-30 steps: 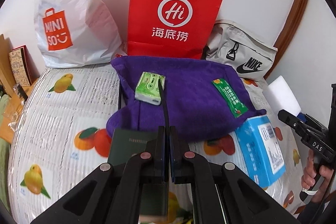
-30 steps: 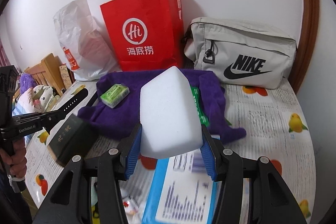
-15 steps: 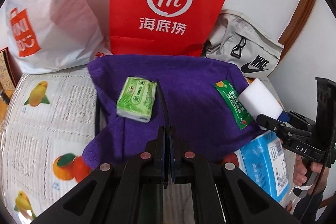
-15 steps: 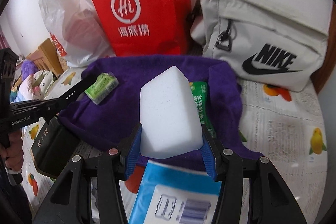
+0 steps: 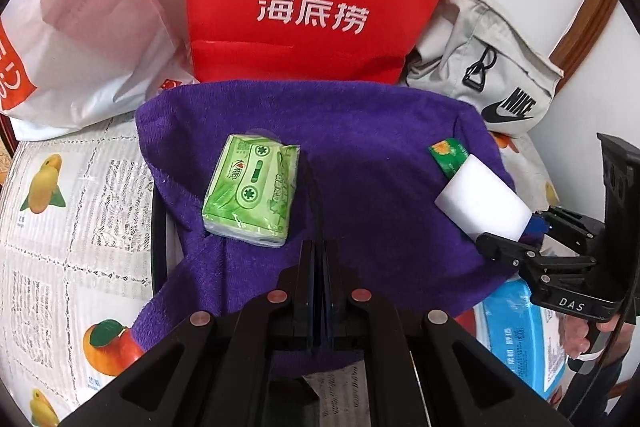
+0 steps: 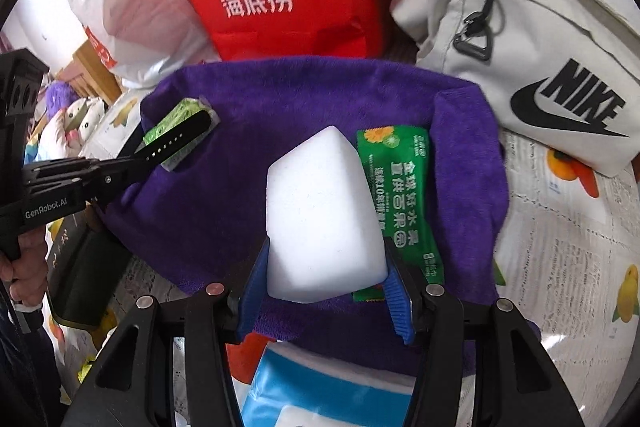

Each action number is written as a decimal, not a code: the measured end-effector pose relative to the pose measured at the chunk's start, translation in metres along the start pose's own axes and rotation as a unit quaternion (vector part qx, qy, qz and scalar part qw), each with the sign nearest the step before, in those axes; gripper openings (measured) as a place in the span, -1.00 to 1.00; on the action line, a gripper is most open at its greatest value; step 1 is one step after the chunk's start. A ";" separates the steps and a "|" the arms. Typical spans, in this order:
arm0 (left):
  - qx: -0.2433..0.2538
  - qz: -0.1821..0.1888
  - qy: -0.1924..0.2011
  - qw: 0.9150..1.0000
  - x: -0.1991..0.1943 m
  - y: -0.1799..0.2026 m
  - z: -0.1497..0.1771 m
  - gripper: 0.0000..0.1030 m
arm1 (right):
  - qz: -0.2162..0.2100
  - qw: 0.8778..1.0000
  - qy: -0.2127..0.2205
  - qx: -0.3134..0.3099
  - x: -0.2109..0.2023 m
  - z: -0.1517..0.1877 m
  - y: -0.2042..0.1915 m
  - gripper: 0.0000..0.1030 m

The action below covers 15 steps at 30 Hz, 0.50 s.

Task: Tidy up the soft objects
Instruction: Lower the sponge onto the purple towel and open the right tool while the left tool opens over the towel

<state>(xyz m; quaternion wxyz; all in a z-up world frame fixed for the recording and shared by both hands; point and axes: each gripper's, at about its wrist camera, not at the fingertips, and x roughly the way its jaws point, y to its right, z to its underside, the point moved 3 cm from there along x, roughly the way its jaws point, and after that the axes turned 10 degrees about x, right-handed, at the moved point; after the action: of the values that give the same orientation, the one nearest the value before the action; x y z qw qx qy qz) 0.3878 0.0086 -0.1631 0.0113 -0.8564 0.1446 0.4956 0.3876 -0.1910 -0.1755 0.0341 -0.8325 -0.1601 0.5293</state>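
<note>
White rectangular foam sponge block point(image 6: 324, 215) clamped in right gripper point(image 6: 325, 291) jaws, long axis pointing forward over purple terry towel point(image 6: 320, 99), left gripper point(image 5: 318, 255) jaws closed, empty.

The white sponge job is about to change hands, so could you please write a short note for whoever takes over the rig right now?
Right gripper: shut on the white sponge, held over the purple towel.
Left gripper: shut, nothing visibly between its fingers, above the towel's near edge.
On the towel: green tissue pack at the left, green sachet at the right.
Blue pack lies just off the towel's near edge.
Done: sponge picked up.
Left: set the sponge down on the towel; the blue pack probably follows.
</note>
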 end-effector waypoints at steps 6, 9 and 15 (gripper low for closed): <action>-0.003 0.003 -0.012 1.000 0.007 -0.003 0.001 -0.92 | 0.032 0.999 -0.015 -0.021 0.009 -0.001 -0.002 0.11; -0.008 -0.003 -0.017 1.000 0.008 -0.005 0.001 -0.92 | 0.038 0.999 -0.011 -0.033 0.008 0.000 -0.005 0.19; -0.009 -0.015 -0.018 1.000 0.000 -0.009 0.006 -0.52 | 0.063 0.997 0.023 -0.042 -0.006 0.003 -0.004 0.40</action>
<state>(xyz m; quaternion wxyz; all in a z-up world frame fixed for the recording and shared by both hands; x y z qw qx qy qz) 0.3846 0.0182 -0.1673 0.0136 -0.8494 0.1271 0.5120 0.3811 -0.1892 -0.1707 -0.0302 -0.8535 -0.1285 0.5041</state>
